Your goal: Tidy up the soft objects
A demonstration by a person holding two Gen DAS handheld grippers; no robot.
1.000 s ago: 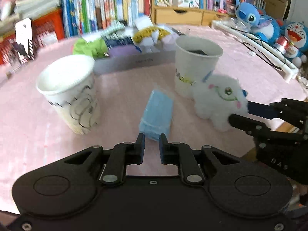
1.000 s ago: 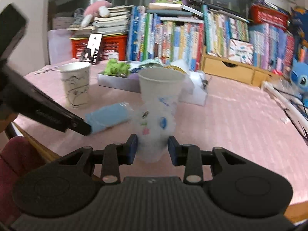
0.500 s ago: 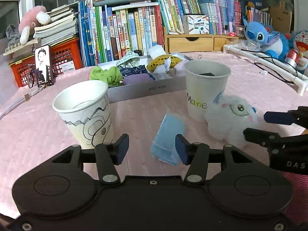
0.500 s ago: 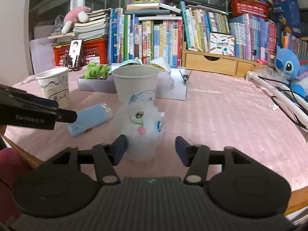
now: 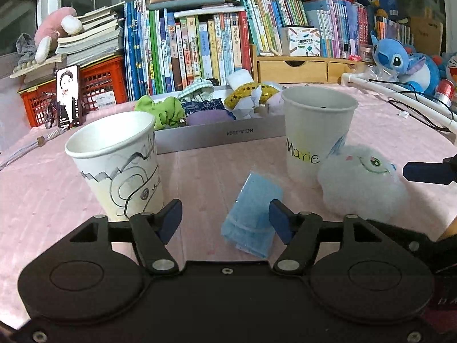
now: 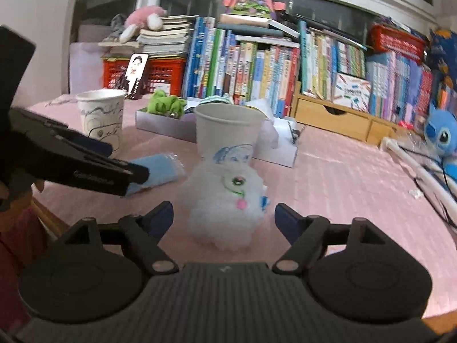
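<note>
- A cluttered room: a wall of upright books (image 5: 205, 48) behind a counter (image 5: 42, 188) under a pink cloth, with soft things and two paper cups on it.
- The left tongs (image 5: 225, 220) are empty and their jaws are opening; nothing is pressed between the pads.
- The blue packet (image 5: 252, 214) lies flat on the counter just ahead of the left tongs, its near end between the two pads and nearer the right-hand one. Its long axis runs away from the tongs, tilted a little to the right.
- The right tongs (image 6: 224, 218) are likewise opening and grip nothing.
- The white plush toy (image 6: 225, 203) sits squarely between and just beyond their pads, clear of both, its far side against the "Marie" cup (image 5: 317, 131).
- Taking that cup as the landmark: the plush is at its foot on the right in the left wrist view, the blue packet is just left of it and nearer the tongs, the scribbled cup (image 5: 117, 160) stands well to its left, and the grey tray (image 5: 217, 134) of soft things lies behind it.
- Judgement: each tongs is already lined up with its own item, left on the packet, right on the plush; the left needs a slight shift right to centre.
</note>
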